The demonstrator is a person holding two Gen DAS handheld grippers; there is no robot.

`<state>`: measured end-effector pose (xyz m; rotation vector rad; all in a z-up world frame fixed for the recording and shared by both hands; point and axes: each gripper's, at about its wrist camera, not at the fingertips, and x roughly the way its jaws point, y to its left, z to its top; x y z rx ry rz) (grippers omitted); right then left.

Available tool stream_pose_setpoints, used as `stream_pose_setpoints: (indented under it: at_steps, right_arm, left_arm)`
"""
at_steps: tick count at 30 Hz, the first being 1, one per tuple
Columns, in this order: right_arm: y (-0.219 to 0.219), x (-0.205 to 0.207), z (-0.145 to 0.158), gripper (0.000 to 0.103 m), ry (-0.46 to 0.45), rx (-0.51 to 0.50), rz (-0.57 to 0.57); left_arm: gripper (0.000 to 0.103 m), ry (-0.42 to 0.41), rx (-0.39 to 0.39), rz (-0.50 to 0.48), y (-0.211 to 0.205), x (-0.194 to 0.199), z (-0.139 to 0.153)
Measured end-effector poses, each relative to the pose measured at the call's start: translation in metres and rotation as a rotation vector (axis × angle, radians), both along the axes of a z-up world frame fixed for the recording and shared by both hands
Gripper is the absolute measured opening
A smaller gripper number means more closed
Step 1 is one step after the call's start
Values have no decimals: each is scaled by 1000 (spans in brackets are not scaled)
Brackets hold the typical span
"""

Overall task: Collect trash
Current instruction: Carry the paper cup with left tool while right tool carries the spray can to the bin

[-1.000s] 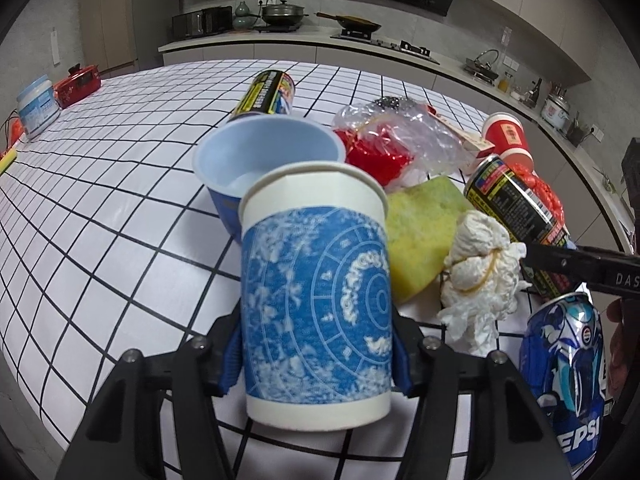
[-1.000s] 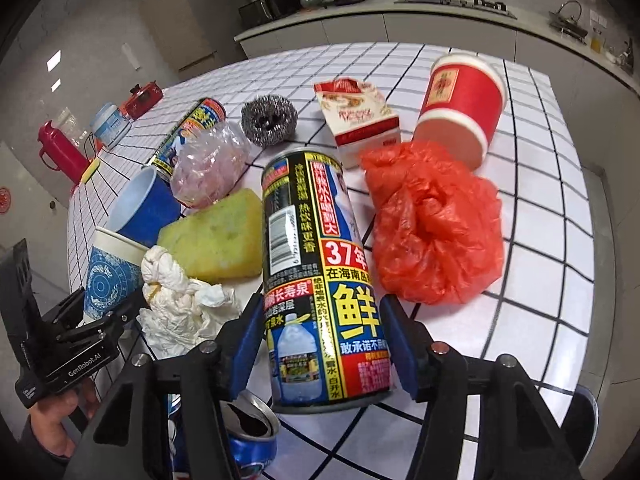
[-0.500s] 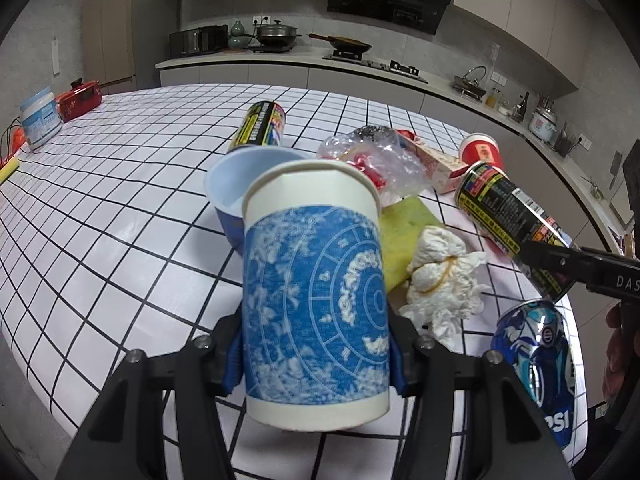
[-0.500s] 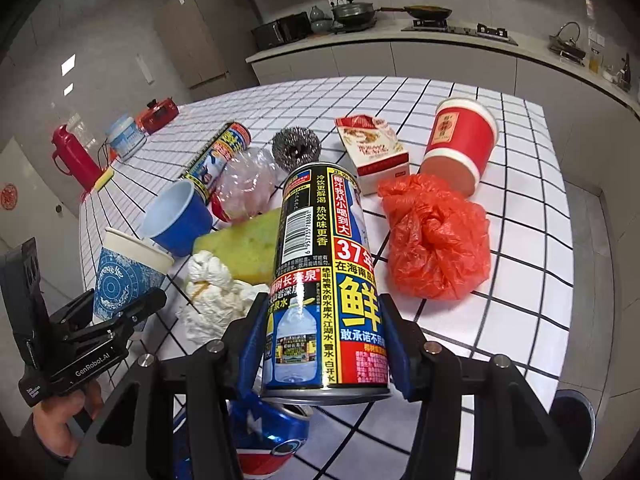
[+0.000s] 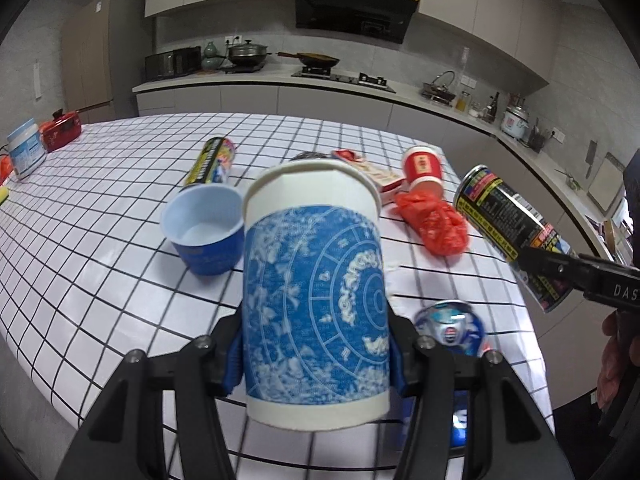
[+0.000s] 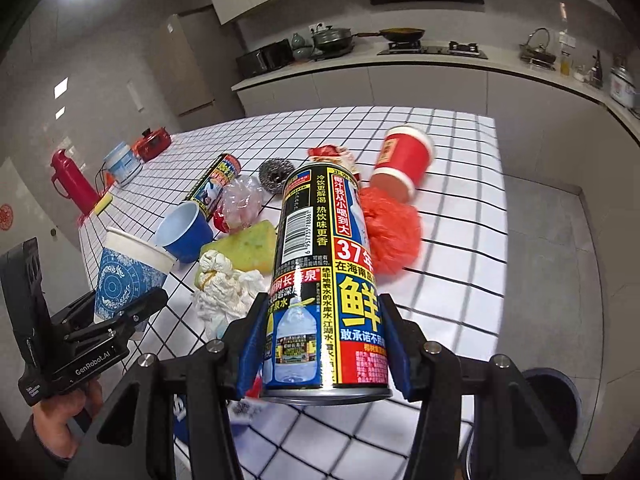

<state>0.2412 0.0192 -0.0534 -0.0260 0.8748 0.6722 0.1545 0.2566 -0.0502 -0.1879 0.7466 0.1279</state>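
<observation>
My left gripper (image 5: 316, 356) is shut on a blue-and-white paper cup (image 5: 316, 296) and holds it above the checkered table (image 5: 100, 248); the cup also shows in the right wrist view (image 6: 128, 272). My right gripper (image 6: 324, 344) is shut on a tall black-and-yellow can (image 6: 324, 280), lifted off the table; it also shows in the left wrist view (image 5: 512, 232). On the table lie a blue cup (image 5: 204, 232), a red plastic bag (image 5: 436, 224), a red paper cup (image 5: 422, 168), a Pepsi can (image 5: 452, 324), crumpled tissue (image 6: 224, 288) and a yellow sponge (image 6: 244, 248).
A second can (image 5: 210, 164) lies on its side farther back, near a steel scourer (image 6: 274, 172), a clear bag (image 6: 240, 200) and a small carton (image 5: 376, 176). A dark bin (image 6: 556, 404) stands on the floor at the right. A red flask (image 6: 72, 184) stands at the far left.
Both grippers have risen and pulled back from the table with the cup and the can still held. The trash on the table looks smaller and farther away.
</observation>
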Motion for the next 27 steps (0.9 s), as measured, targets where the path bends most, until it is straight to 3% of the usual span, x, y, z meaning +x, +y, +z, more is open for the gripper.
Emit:
stream_pose_setpoints:
  at_steps: [8,18,27]
  right_arm:
    - [-63,-22,14,55,-17,-6,-112]
    - [-202,-54,14,55,-34,-42,-300]
    - [-319,-56,-19,55,4,-98,-338]
  left_arm:
    - [56,-30,-12,-151,-51,9,10]
    - [56,-37,-10,-382,-158,27,17]
    - [56,18,-33,-406,-265,35,-8]
